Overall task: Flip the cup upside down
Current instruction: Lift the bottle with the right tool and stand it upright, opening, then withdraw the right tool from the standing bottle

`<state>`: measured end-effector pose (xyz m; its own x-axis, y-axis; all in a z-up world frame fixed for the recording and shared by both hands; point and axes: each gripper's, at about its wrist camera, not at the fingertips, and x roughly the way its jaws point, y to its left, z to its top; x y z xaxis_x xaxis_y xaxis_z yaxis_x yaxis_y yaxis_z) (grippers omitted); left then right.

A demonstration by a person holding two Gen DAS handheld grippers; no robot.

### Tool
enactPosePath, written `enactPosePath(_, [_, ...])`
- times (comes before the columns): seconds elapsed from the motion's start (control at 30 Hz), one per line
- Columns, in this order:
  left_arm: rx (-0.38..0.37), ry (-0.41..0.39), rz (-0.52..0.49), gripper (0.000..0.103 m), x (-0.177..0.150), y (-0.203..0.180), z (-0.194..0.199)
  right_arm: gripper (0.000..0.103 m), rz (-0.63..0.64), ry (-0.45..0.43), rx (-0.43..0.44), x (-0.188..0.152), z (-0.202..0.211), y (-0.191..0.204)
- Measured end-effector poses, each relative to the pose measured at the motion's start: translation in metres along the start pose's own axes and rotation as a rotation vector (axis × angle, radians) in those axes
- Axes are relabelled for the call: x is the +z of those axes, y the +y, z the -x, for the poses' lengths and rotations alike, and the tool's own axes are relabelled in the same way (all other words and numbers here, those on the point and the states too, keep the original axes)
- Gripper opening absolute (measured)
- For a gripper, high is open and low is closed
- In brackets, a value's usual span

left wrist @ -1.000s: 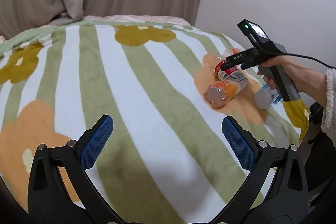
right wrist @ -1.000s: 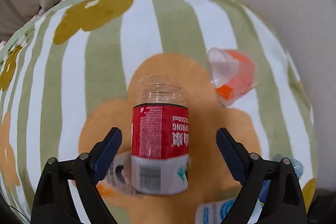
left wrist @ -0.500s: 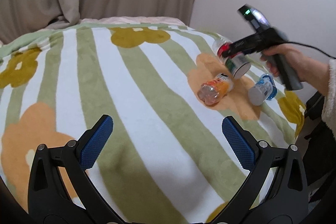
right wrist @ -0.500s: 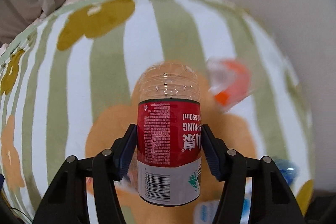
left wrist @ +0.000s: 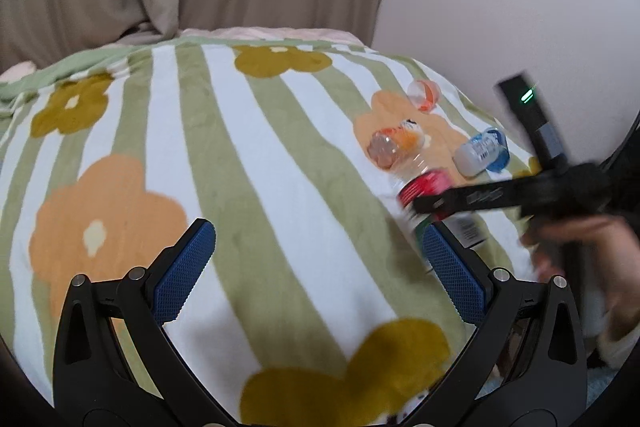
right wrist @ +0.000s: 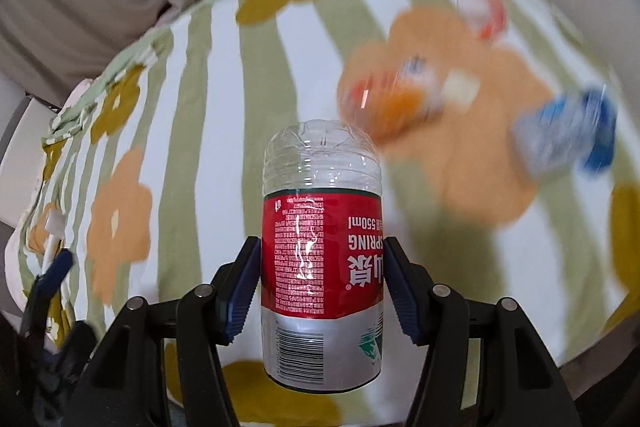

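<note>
Red-labelled cup (right wrist: 322, 251) pinched in the right claw (right wrist: 322, 287), above a striped flower blanket (right wrist: 224, 99) on the bed.

Held with clear closed end pointing away, label text upside down, blue pads pressed on both sides. Beyond it to the right, blurred: orange cup (right wrist: 394, 101) lying, blue cup (right wrist: 568, 133) further right, small red-and-clear cup (right wrist: 480, 11) far off. Left claw (left wrist: 316, 267) spread wide, nothing between, low over the blanket, the cup just past its right pad.
</note>
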<state>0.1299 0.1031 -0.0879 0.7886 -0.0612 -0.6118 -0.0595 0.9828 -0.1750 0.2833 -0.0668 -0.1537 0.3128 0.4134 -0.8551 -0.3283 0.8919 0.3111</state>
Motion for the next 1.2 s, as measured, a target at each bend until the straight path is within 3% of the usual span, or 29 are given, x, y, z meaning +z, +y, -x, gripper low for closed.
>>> enactPosePath(0.17, [0.005,0.007,0.031,0.103,-0.014,0.004,0.02,0.056,-0.048,-0.002,-0.043,-0.013,-0.02,-0.002])
enactPosePath(0.43, [0.005,0.001,0.024,0.103,-0.014,0.002,0.035,0.057,-0.118,-0.022,-0.008,-0.016,-0.028,-0.007])
enactPosePath(0.47, [0.007,0.001,0.023,0.103,-0.013,0.001,0.036,0.06,-0.122,-0.016,0.003,-0.017,-0.028,-0.009])
enactPosePath(0.57, [0.014,0.005,0.024,0.103,-0.01,-0.001,0.04,0.086,-0.131,-0.019,0.052,-0.019,-0.02,-0.014])
enactPosePath(0.67, [0.012,0.017,0.034,0.103,-0.005,-0.006,0.039,0.103,-0.105,-0.072,0.069,-0.022,0.002,-0.016])
enactPosePath(0.83, [-0.01,0.064,0.048,0.103,0.012,-0.025,0.022,0.103,-0.043,-0.202,0.077,-0.029,0.058,-0.025])
enactPosePath(0.97, [-0.031,0.154,0.072,0.103,0.034,-0.054,-0.022,0.103,0.072,-0.311,-0.023,-0.037,0.111,-0.029])
enactPosePath(1.07, [-0.039,0.279,0.053,0.103,0.042,-0.078,-0.071,0.103,0.167,-0.404,-0.205,-0.042,0.15,-0.03])
enactPosePath(1.13, [-0.025,0.344,0.039,0.103,0.041,-0.092,-0.098,0.103,0.192,-0.565,-0.338,-0.051,0.178,-0.027])
enactPosePath(1.2, [0.007,0.416,0.016,0.103,0.035,-0.104,-0.128,0.103,0.227,-0.653,-0.36,-0.058,0.194,-0.025])
